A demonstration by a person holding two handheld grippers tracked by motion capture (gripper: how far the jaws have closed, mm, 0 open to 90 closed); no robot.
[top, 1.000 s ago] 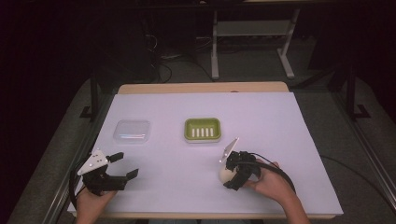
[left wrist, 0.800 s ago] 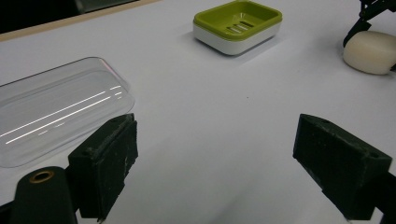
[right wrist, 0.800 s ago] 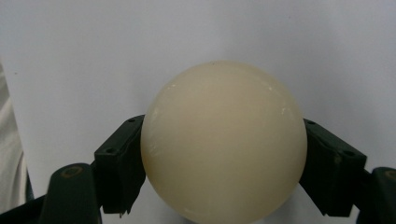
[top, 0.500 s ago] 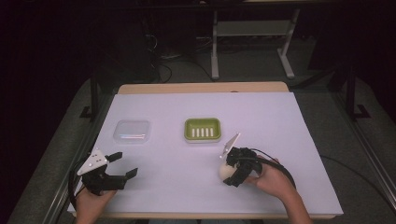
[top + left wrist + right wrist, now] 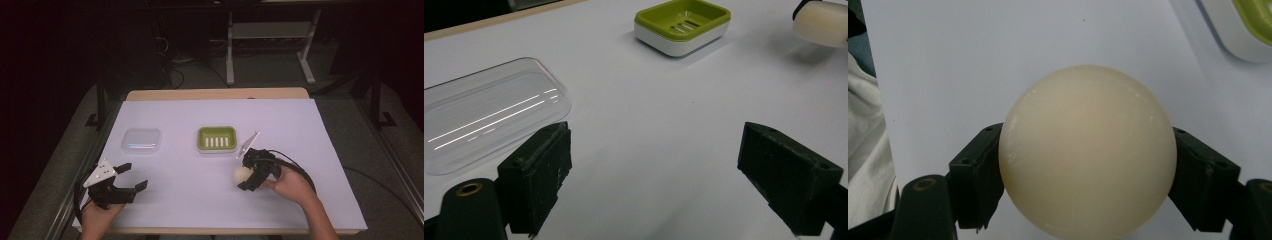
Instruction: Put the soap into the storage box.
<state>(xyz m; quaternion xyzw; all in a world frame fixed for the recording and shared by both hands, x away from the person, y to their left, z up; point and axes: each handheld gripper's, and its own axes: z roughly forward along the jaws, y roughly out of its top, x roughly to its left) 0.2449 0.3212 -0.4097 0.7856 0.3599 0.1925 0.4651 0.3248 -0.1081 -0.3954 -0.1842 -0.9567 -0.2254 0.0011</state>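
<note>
Gripping the cream soap point(image 5: 1087, 150) from both sides, the right gripper point(image 5: 248, 176) had its jaws closed against it, holding it at about four o'clock from the green dish point(image 5: 216, 138) and near it, whether lifted off the white table point(image 5: 310, 150) or resting there could not be told. Over at eight o'clock on the table, the left gripper point(image 5: 127, 177) sat with jaws spread wide and nothing between them. The clear lid point(image 5: 141, 140) lay at nine o'clock from the dish, apart from it, just ahead of the left gripper.
</note>
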